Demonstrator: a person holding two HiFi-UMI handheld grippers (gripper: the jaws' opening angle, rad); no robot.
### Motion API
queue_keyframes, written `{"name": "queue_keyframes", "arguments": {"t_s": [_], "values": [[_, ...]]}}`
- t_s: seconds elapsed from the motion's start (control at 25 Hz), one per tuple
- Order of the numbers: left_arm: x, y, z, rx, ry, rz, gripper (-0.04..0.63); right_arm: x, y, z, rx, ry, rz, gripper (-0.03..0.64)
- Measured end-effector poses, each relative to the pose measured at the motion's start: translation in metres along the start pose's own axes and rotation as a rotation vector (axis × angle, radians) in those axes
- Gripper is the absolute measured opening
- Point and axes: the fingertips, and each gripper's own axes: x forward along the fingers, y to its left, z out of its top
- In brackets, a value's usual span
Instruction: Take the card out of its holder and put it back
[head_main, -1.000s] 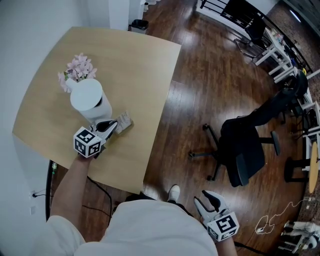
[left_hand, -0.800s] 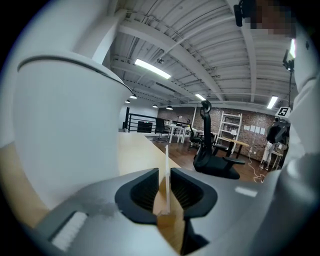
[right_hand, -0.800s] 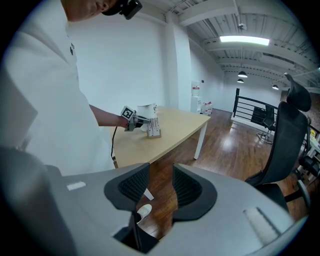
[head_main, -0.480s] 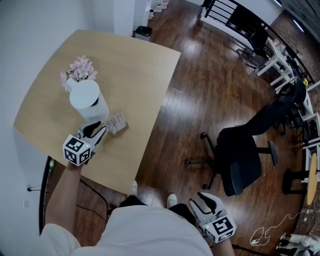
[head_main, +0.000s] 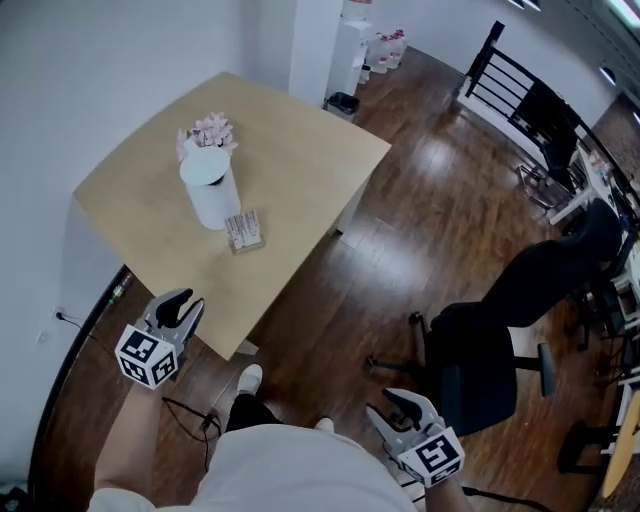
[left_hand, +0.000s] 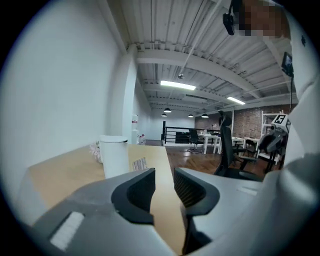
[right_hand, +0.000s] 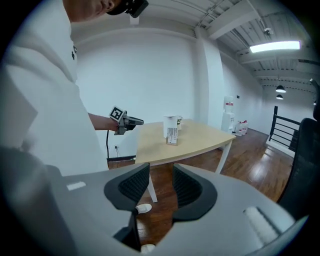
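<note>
The card stands in its small holder (head_main: 244, 231) on the light wooden table (head_main: 300, 150), just in front of a white vase (head_main: 210, 187) with pink flowers. In the left gripper view the card in its holder (left_hand: 139, 163) shows beside the vase (left_hand: 114, 155). From the right gripper view the card and holder (right_hand: 172, 135) are far off on the table. My left gripper (head_main: 185, 301) hangs off the table's near edge, well short of the card, open and empty (left_hand: 164, 187). My right gripper (head_main: 388, 404) is low over the floor, open with nothing between its jaws (right_hand: 161, 185).
A black office chair (head_main: 490, 350) stands on the dark wood floor to the right. A white pillar (head_main: 318, 40) rises behind the table. A black railing (head_main: 520, 90) and more desks lie at the far right. A cable (head_main: 190, 410) trails under the table's near edge.
My left gripper, shut at the card holder a second ago, has opened and drawn back off the table's near edge. The card stays in its holder. The head view has backed away.
</note>
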Motion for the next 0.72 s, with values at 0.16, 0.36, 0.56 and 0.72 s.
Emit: {"name": "queue_keyframes", "arguments": {"t_s": [0.16, 0.36, 0.56, 0.72], "values": [[-0.048, -0.089, -0.020, -0.076, -0.013, 0.017, 0.123, -0.031, 0.003, -0.029, -0.005, -0.025, 0.079, 0.149], [-0.095, -0.195, -0.061, -0.127, 0.042, -0.017, 0.123, -0.054, 0.025, -0.049, -0.057, -0.042, 0.169, 0.149], [-0.113, -0.263, -0.087, -0.128, 0.094, -0.058, 0.124, -0.071, 0.042, -0.053, -0.085, -0.069, 0.194, 0.149], [-0.120, -0.278, -0.084, -0.152, 0.080, -0.071, 0.124, -0.078, 0.054, -0.057, -0.127, -0.061, 0.215, 0.147]]}}
